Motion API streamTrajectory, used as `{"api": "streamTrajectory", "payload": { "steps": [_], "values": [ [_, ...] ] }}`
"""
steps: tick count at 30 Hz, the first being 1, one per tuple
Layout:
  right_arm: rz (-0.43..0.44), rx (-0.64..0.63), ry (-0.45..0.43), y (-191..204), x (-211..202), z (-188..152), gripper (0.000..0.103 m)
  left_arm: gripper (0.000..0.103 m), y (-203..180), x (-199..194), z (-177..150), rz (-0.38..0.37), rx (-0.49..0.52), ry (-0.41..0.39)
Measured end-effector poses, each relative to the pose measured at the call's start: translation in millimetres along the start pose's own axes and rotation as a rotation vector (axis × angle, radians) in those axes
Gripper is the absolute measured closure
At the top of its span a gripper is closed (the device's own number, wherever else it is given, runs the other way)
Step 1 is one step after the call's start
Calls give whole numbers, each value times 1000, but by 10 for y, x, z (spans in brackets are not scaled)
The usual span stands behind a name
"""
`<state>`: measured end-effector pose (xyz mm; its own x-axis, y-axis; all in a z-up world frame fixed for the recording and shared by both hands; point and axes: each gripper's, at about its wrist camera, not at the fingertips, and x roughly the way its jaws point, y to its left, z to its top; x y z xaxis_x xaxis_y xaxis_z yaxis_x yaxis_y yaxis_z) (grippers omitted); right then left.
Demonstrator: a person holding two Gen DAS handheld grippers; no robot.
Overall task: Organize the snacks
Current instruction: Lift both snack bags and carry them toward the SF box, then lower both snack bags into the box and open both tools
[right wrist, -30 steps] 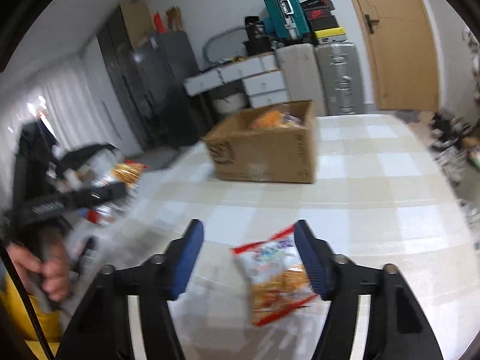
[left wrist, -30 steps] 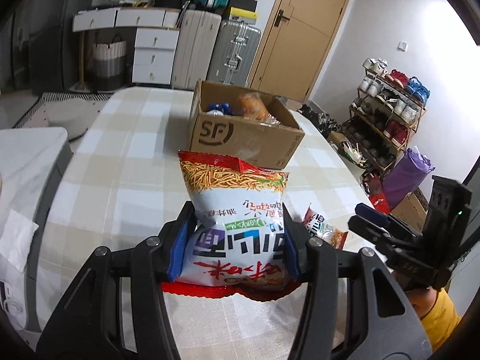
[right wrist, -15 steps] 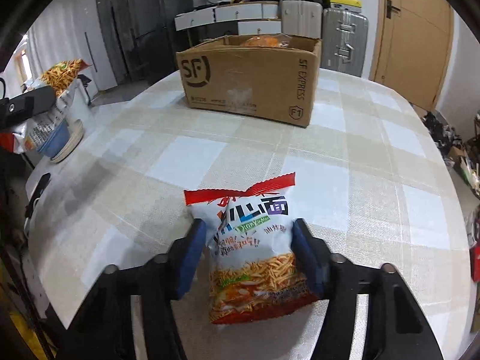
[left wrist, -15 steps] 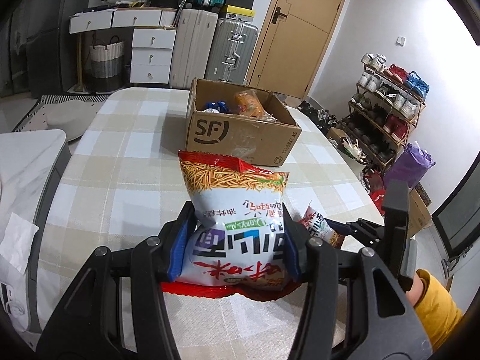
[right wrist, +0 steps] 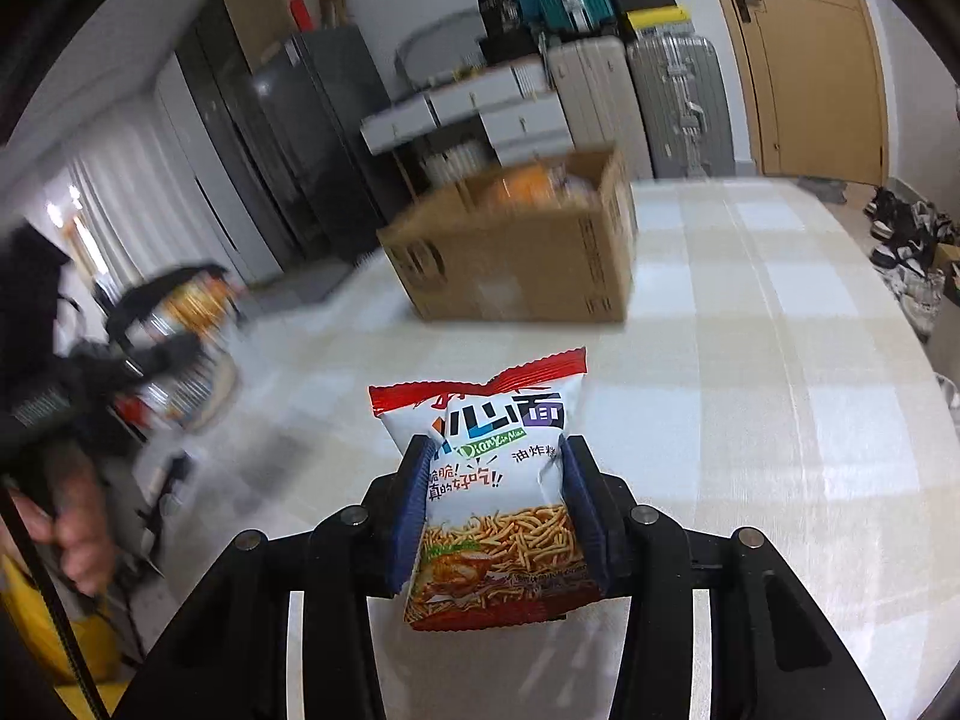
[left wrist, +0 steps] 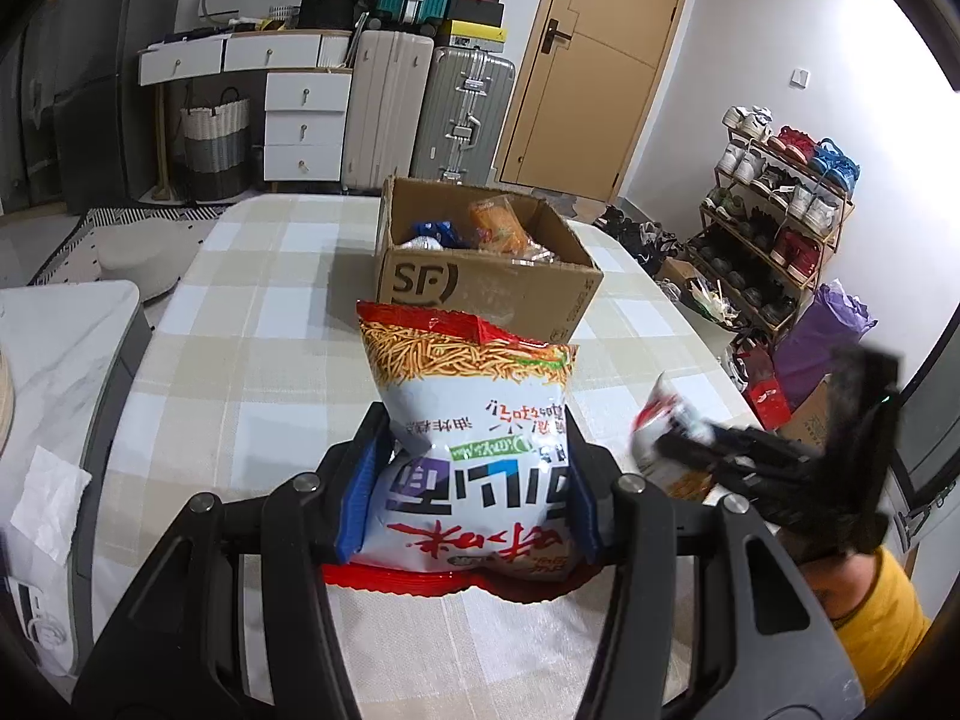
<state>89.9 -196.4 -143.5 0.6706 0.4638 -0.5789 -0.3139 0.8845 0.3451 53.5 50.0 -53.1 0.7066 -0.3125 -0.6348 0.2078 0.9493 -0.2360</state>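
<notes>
The right gripper [right wrist: 492, 504] has just been closing; its jaws now pinch a white-and-red noodle-snack packet [right wrist: 498, 498], lower centre. The left gripper [left wrist: 468, 480] pinches a matching packet [left wrist: 474, 450]. Both seem ready for the brown cardboard box [left wrist: 480, 288] on the checked bench [left wrist: 252, 324], upper centre.

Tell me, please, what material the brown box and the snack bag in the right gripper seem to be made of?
The box looks like plain corrugated cardboard, matte brown, with a printed logo and raw-cut flaps. The snack bag in the right gripper seems to be thin glossy plastic film: it shines, creases where the pads pinch it, and has a serrated sealed top edge.
</notes>
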Motion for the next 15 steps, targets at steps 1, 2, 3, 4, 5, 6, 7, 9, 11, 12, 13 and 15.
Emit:
{"api": "streamTrajectory", "payload": {
  "steps": [1, 2, 3, 4, 5, 6, 7, 9, 11, 12, 13, 15],
  "values": [
    [17, 4, -28, 30, -90, 103, 59, 54, -3, -3, 39, 0, 7, -6],
    [28, 0, -52, 61, -162, 193, 59, 54, -5, -8, 89, 0, 14, -12],
    [40, -4, -76, 90, -233, 280, 59, 54, -9, -10, 147, 2, 20, -21],
    [49, -6, -92, 114, -285, 344, 59, 54, -8, -9, 214, 3, 29, -29],
    [66, -8, -120, 145, -366, 454, 59, 54, -33, -5, 278, 6, 41, -35],
    [80, -8, -137, 165, -416, 537, 59, 54, -52, 6, 356, 8, 50, -40],
    [97, -11, -160, 195, -479, 665, 59, 54, -61, 18, 437, 3, 55, -44],
    [112, -25, -187, 237, -538, 873, 59, 54, -69, 59, 609, -5, 64, -52],
    [124, -30, -212, 262, -571, 1086, 59, 54, -97, 101, 782, 4, 82, -70],
    [132, -33, -218, 270, -574, 1191, 59, 54, -111, 138, 877, 5, 93, -74],
    [137, -35, -224, 277, -565, 1294, 59, 54, -123, 173, 962, 6, 95, -76],
    [135, -44, -241, 285, -539, 1503, 59, 54, -124, 309, 1169, -9, 102, -67]
  ]
}}
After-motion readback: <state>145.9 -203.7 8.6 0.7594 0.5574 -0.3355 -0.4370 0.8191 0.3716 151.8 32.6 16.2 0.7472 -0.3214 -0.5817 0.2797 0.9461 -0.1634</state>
